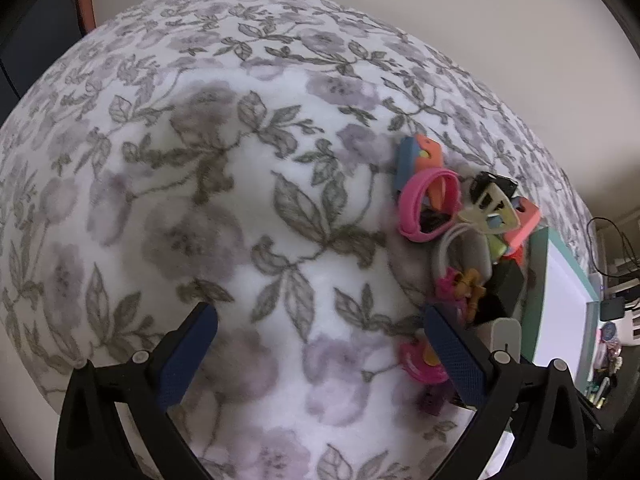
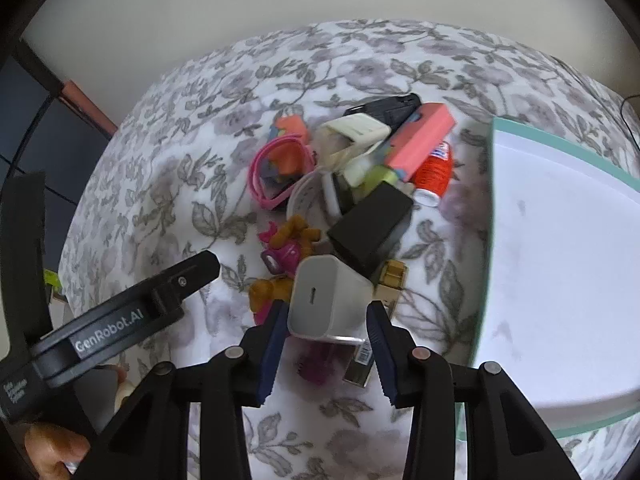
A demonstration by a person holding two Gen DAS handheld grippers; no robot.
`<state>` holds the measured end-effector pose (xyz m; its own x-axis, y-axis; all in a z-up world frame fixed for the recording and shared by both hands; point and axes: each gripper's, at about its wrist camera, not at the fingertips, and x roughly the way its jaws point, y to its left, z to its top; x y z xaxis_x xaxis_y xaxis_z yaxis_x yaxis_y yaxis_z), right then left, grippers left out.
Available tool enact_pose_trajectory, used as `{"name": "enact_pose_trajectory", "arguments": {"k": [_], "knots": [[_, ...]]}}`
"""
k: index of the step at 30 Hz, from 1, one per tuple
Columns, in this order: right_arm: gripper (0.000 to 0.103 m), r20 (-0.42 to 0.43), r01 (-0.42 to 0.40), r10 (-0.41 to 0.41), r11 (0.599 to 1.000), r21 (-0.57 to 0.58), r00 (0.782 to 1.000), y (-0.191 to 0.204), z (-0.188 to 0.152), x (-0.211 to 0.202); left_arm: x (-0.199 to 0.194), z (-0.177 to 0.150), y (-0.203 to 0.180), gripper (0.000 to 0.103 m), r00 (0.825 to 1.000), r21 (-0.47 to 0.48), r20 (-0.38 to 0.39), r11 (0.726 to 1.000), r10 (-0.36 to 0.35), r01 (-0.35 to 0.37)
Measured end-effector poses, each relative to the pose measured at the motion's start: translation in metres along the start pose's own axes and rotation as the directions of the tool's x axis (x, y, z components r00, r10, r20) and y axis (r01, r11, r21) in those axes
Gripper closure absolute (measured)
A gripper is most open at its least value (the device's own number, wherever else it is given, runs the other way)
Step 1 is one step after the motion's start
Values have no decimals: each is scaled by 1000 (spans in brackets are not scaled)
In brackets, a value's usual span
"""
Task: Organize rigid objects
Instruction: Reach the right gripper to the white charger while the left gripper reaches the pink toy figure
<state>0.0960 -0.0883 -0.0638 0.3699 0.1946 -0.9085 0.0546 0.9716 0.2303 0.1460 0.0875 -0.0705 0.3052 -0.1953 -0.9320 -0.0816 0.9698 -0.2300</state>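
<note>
Right claw (image 2: 328,324) brackets white charger (image 2: 330,300) beside tray rim (image 2: 486,240).

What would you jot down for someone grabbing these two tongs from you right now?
Right tongs: around the white charger block, pads at its sides, grip not certain.
Left tongs: open, empty, over bare floral cloth.
Things: one pile on the cloth, pink band, coral box, black box, small toys. White tray with teal rim beside the pile; the part in view is empty.
Done: nothing sorted yet.
Left: charger first, probably to the tray, then the rest.
</note>
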Motion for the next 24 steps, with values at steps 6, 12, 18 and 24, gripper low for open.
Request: {"name": "enact_pose_trajectory", "arguments": {"k": [6,12,18,24], "knots": [[60,28,3,-4,1000,27,1000,-11,-1,-13,-3,-3,-15,0,999,26,8,999,-38,38],[60,39,-4,3,1000,14,999,-11,2,-6,1,-5,-29,9,998,44,-3,997,-63,63],[60,67,12,-9,999,-44,998,-5,7,2,6,-5,-23,10,997,4,-22,997,-79,79],[63,77,17,-11,997,-81,997,-3,7,11,10,-6,-20,10,996,-13,-33,997,-79,79]]}}
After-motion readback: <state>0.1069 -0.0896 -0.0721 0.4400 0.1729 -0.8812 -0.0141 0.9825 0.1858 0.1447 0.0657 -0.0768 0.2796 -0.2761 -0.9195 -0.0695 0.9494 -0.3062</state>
